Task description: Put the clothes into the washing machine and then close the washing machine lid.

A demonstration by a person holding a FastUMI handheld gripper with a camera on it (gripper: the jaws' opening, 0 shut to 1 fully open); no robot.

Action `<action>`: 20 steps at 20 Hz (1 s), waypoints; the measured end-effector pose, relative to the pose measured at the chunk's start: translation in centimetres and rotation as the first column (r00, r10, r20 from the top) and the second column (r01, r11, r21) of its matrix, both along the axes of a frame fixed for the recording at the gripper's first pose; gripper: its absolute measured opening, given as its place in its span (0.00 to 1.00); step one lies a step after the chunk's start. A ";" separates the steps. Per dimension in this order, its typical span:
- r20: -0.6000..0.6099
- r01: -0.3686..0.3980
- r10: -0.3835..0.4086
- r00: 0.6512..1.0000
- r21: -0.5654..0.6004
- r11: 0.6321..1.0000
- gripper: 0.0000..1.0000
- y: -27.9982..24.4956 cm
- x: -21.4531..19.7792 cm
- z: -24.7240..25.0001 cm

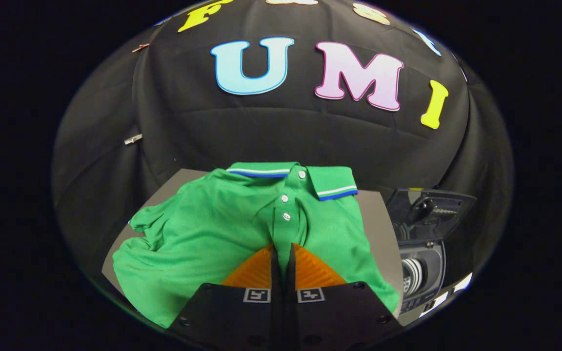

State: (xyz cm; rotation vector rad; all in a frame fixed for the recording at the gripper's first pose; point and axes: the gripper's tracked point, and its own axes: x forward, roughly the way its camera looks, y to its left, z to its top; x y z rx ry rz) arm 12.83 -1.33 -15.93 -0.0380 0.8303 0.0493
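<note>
The gripper (281, 253) is pinched nearly closed on a fold of the green shirt (203, 234) on the counter (376, 219). The washing machine (420, 253) sits at 3 o'clock, lid up. The thin pinch might slip, or the shirt drag.

Green polo shirt (212, 234) sprawls across the grey desk (376, 219), collar toward the far edge, trimmed with white and blue stripes, three pale buttons down the placket. Its cloth is rumpled, bunched toward the left edge, one sleeve crumpled there. Off the desk's right edge sits the washing machine (420, 273), dark, its lid (430, 209) raised and tilted back, the pale drum showing inside.
</note>
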 end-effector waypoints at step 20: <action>0.211 -0.129 0.139 0.968 -0.060 0.990 0.05 -0.2 -0.5 7.9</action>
